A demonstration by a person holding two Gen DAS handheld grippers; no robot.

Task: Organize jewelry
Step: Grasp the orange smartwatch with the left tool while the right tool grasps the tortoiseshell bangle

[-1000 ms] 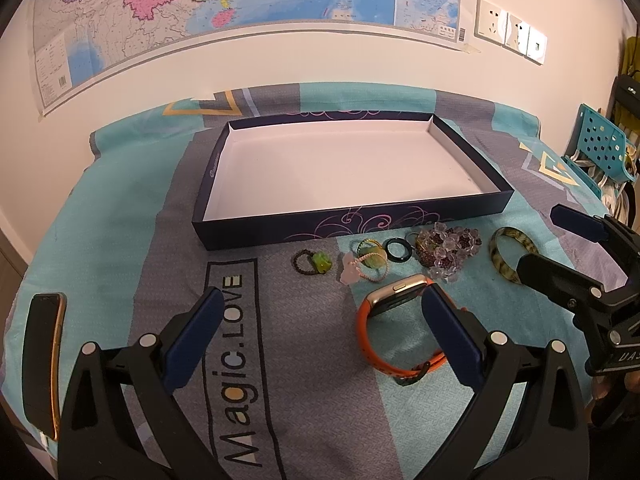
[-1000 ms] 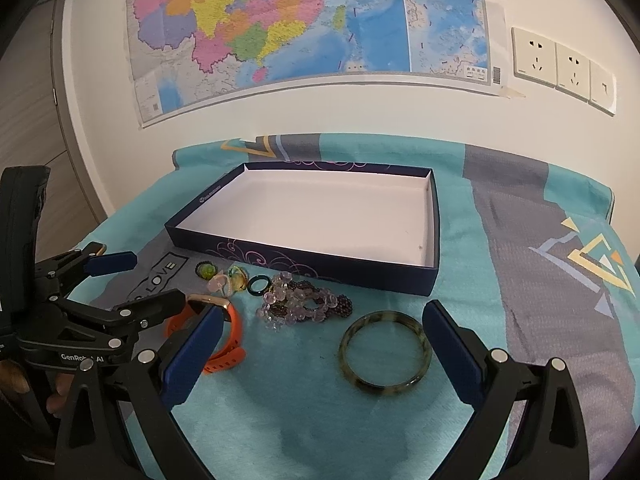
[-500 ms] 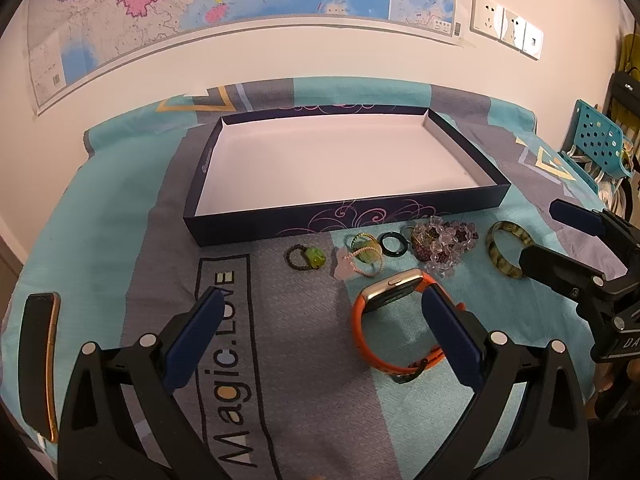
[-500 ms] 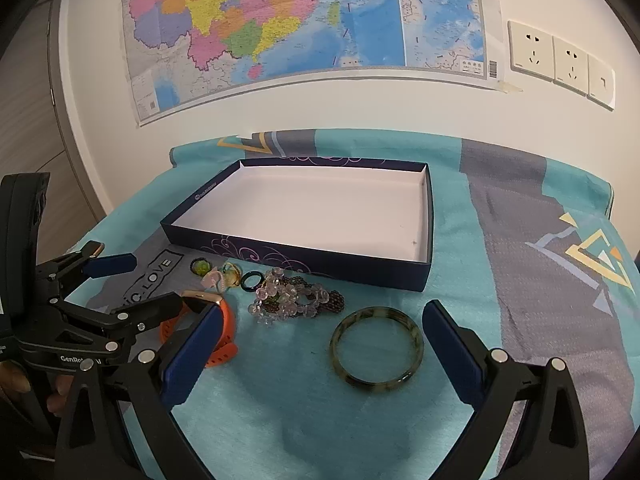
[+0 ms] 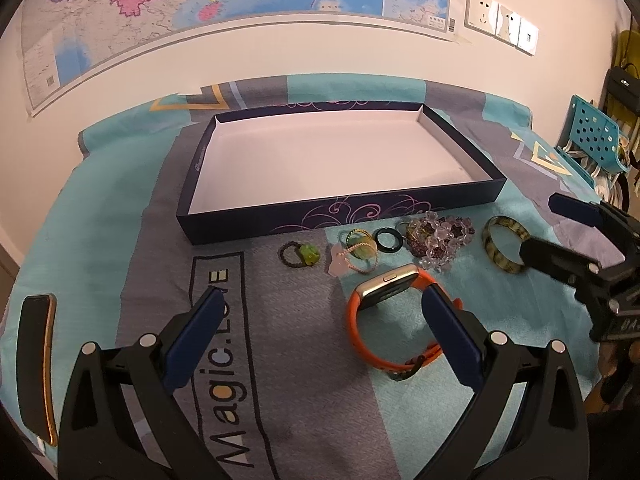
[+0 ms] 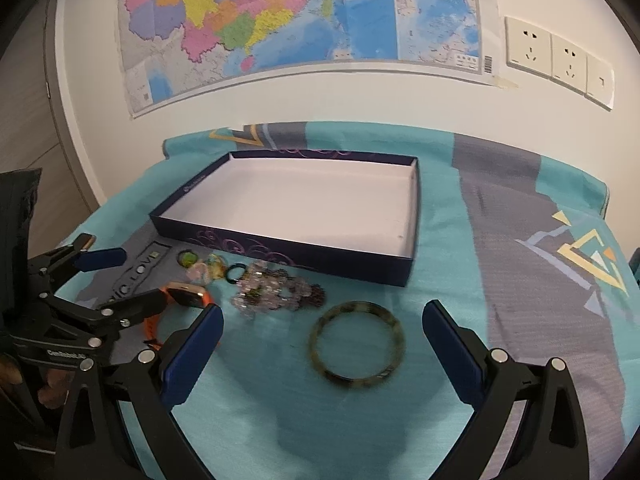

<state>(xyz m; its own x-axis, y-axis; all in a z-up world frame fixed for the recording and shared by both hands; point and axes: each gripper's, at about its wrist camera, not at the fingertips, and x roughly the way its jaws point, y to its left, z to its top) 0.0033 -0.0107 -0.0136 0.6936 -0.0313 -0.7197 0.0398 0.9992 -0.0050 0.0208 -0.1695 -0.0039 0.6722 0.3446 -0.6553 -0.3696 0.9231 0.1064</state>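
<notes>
Jewelry [image 5: 404,246] in a row on the cloth [image 6: 400,420], just in front of the shallow box [image 5: 340,222]; orange watch [image 5: 390,312] nearest. Left gripper [image 5: 320,334] spread wide, empty, right finger [image 5: 448,338] beside the watch, perhaps touching. Right gripper [image 6: 320,352] released, straddling the mottled bangle [image 6: 357,344].

A surface [image 5: 100,216] draped in teal-and-grey printed cloth carries a shallow navy cardboard tray [image 5: 340,222], an orange-strapped smartwatch [image 5: 384,300], a mottled green bangle [image 6: 357,345], a clear-and-purple beaded bracelet cluster [image 5: 438,238], small rings [image 5: 386,239] and a black phone [image 5: 36,364].
</notes>
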